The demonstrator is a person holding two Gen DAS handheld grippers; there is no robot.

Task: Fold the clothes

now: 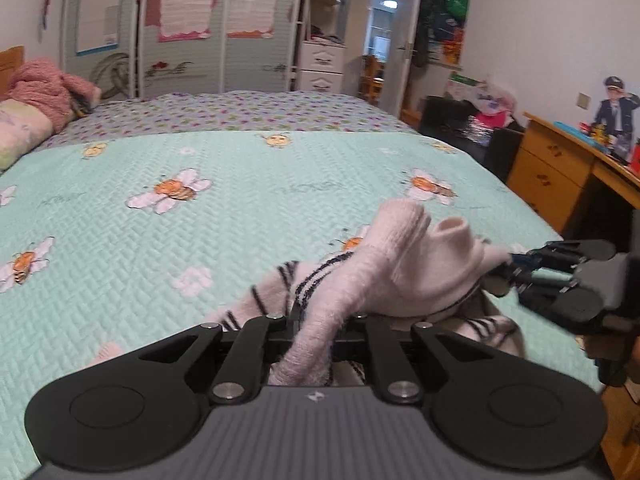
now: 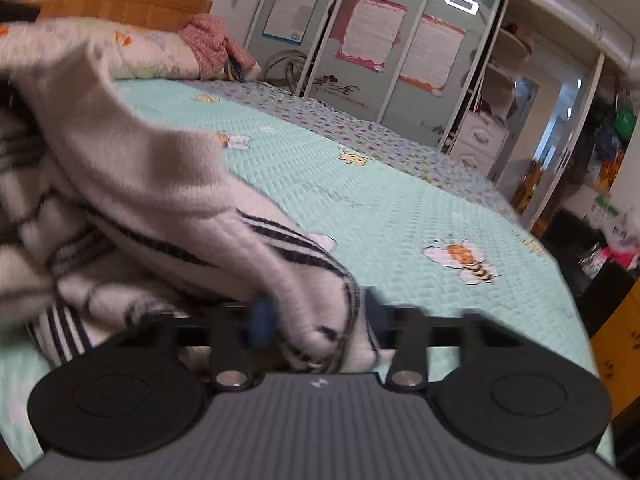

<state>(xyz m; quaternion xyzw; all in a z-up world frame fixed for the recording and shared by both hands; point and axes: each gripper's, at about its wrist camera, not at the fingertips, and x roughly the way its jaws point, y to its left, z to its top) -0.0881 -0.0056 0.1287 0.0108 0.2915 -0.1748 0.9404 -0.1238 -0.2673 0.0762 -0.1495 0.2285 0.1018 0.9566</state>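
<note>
The sweater [image 2: 132, 184] blurs and runs off the right wrist view's left edge. It hides the left gripper [image 1: 320, 320] jaws.

— Premises type?
— A home bedroom. Bed with mint bee-print quilt [image 1: 240, 216], wooden headboard [image 2: 120, 4] and pillow [image 2: 132, 52].
— Supporting evidence?
— Sliding-door wardrobe [image 1: 180, 32] (posters stuck on), white drawer unit [image 1: 322, 66], wooden desk [image 1: 560, 160], and an open doorway [image 1: 380, 40] to another room.
</note>
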